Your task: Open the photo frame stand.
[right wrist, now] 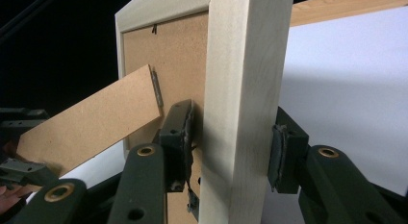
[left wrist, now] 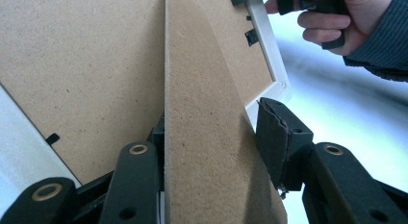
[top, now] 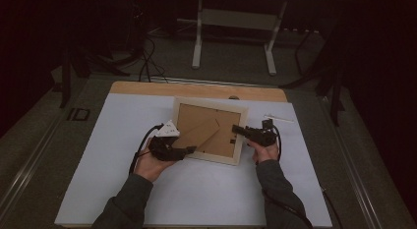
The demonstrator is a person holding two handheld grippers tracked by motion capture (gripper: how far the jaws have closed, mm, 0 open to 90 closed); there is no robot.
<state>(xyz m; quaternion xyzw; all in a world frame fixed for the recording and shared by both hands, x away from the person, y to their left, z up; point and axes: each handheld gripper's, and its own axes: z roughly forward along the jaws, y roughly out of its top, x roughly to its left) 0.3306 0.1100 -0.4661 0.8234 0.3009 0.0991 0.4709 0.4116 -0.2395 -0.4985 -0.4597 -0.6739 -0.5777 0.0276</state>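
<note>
Pale wood and brown fibreboard make up the picture frame, which lies back-up on the white table top, between the person's two hands. From the high view the frame sits slightly askew, its fold-out stand a brown wedge slanting toward the left gripper, while the right gripper meets the frame's right rail.

That overhead picture is too small to show how the jaws stand; the gripper views do better. The left gripper view looks along the stand, which rises between the two black jaws. One jaw lies close against its left edge; the other stands a little clear of its right edge, so the left gripper straddles the stand with its jaws apart rather than squeezing it. Beyond, the frame's pale corner and the other hand on its tool come into sight against the white surface.

The right gripper view shows the wooden rail upright between its jaws, one pad set against the fibreboard side and one against the outer face. The right gripper looks clamped on the rail. Here the stand juts out from the backing on its small hinge, lifted away from the board, a tilt the high view barely hints at.
</note>
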